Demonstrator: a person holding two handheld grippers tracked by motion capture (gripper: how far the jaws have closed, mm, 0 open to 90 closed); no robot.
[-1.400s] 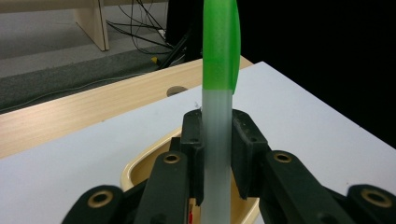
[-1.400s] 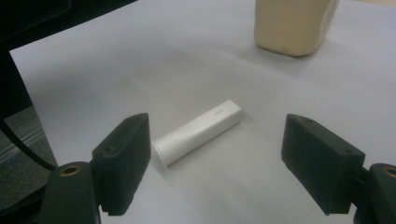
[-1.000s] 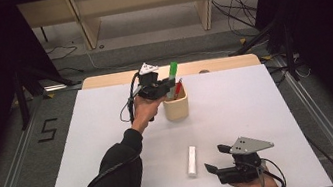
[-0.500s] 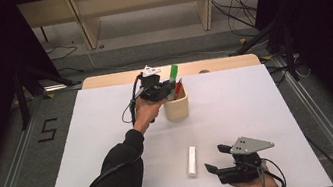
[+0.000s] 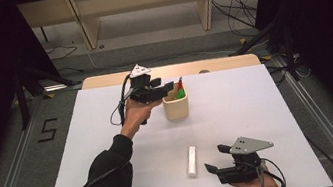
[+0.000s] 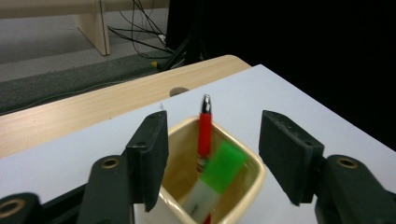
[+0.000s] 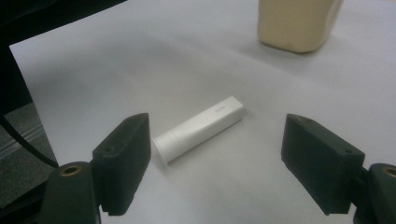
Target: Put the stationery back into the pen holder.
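A cream cup (image 5: pixel 177 108) stands at the back middle of the white table. It holds a red pen (image 6: pixel 204 130) and a green-capped marker (image 6: pixel 219 170) that leans inside the cup (image 6: pixel 254 175). My left gripper (image 5: pixel 170 89) hovers just above the cup's rim. Its jaws have just been opening, and they stand apart with neither pad on the marker (image 5: pixel 180 92). A white capped marker (image 5: pixel 192 160) lies flat near the front edge. My right gripper (image 5: pixel 214 158) rests to its right, open, with the white marker (image 7: pixel 198 128) on the table ahead of its jaws.
The white sheet (image 5: pixel 87 151) covers most of the table, and a strip of bare wood (image 5: pixel 102 81) runs along the far edge. Beyond it are floor cables (image 5: pixel 237 11) and wooden legs. The cream cup (image 7: pixel 299 23) stands well behind the white marker.
The green marker, held upright over the cup by my left gripper, now sits lower inside it. The left jaws have parted and the hand has drawn slightly left. The right gripper stayed still.
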